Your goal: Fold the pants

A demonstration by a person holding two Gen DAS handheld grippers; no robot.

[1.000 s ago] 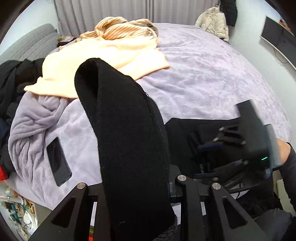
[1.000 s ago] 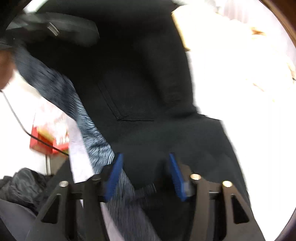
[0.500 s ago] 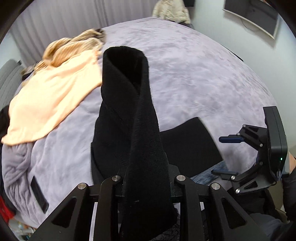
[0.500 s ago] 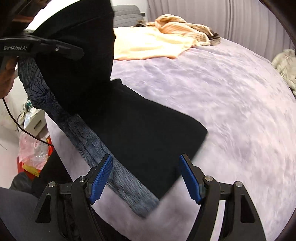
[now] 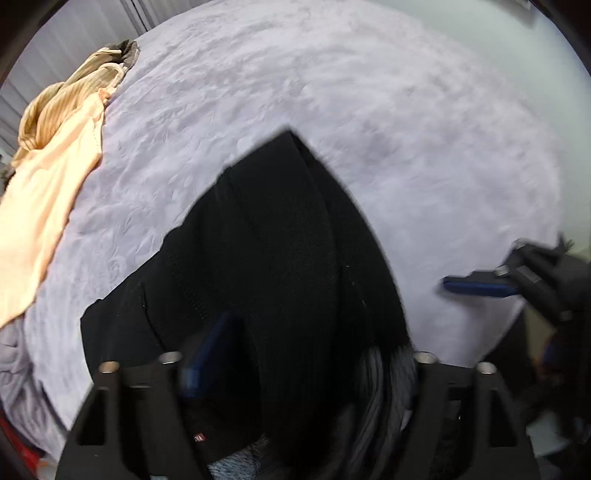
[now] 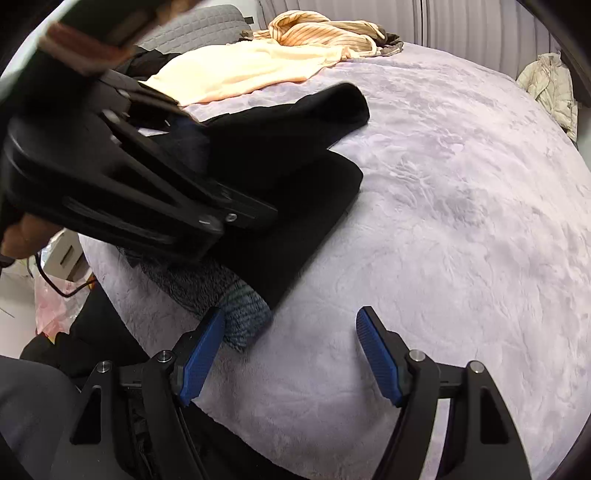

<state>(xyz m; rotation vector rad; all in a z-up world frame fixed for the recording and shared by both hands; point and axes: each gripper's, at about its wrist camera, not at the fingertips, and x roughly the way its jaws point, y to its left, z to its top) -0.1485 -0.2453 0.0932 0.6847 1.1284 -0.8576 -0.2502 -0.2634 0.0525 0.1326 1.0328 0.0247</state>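
Item 1, black pants (image 6: 295,192): lying on the lavender bed (image 6: 461,229) near its front edge, doubled over themselves. The top layer ends in a rounded roll (image 6: 343,107) on the far side. I judge this a fold being laid down, not yet smoothed.

Item 2, left tool (image 5: 295,354): low over the pants, its fingers wide apart with black cloth filling the gap between them. Only one blue pad (image 5: 210,343) shows. I read it as having let go, or about to, so the folded layer settles flat; I cannot tell whether any cloth still catches on it.

Item 3, right tool (image 6: 291,350): spread wide, empty, above bare bed just beside the grey knit waistband (image 6: 236,302). It is kept off the cloth, presumably so as not to drag the fold.

Item 4, peach garment (image 6: 243,70) and striped garment (image 6: 325,31): heaped at the far side of the bed, well apart from the pants, out of the working area.
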